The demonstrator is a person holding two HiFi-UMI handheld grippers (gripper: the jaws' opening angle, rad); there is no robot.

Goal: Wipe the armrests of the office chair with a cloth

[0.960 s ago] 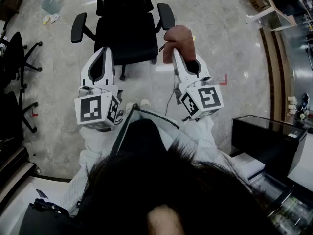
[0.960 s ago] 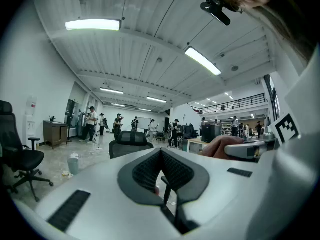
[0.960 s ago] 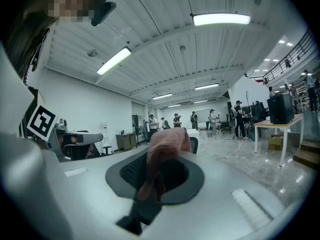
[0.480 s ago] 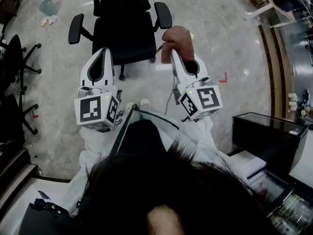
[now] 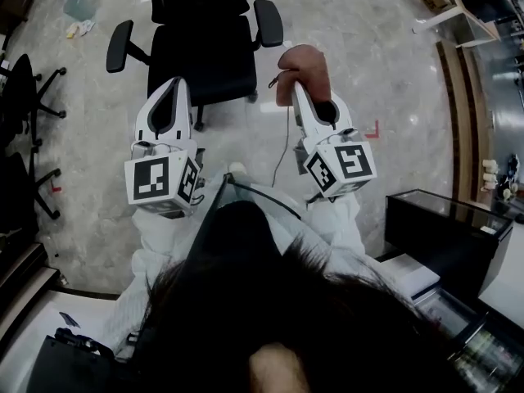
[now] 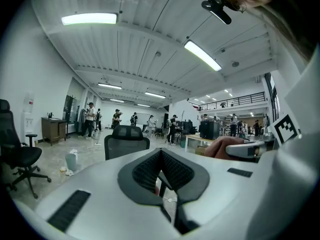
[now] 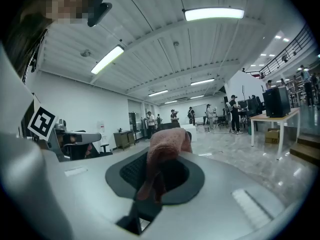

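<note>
Closest in, the person is holding both tools out in front, each pointing almost level toward the top of the frame. The left gripper [image 5: 174, 87], left of centre in the head view, is carrying nothing. Its own view is showing the two jaws pressed together, with no gap and nothing between them. The right gripper [image 5: 296, 92], right of centre, is pinching a reddish-brown cloth [image 5: 301, 70]. Its jaws are clamped on the lower folds, and the rest is bunching up over the tips in a soft mound.

Beyond the tips, toward the top of the frame, a black office chair [image 5: 205, 51] is standing on the pale stone floor [image 5: 385, 64], its seat facing the person. The upper-left armrest [image 5: 120, 46] is sticking out well away from both tools. The nearer armrest [image 5: 268, 23] is sitting just above and left of the cloth. The cloth is hanging near that one but apart from it, touching neither.

As I judge it, the wiping is not yet begun. The cloth is in hand and the chair is close ahead, but both armrests are waiting to be wiped, the nearer one looking the likelier first. Farther off, other people [image 6: 90, 118] are standing about the hall.
</note>
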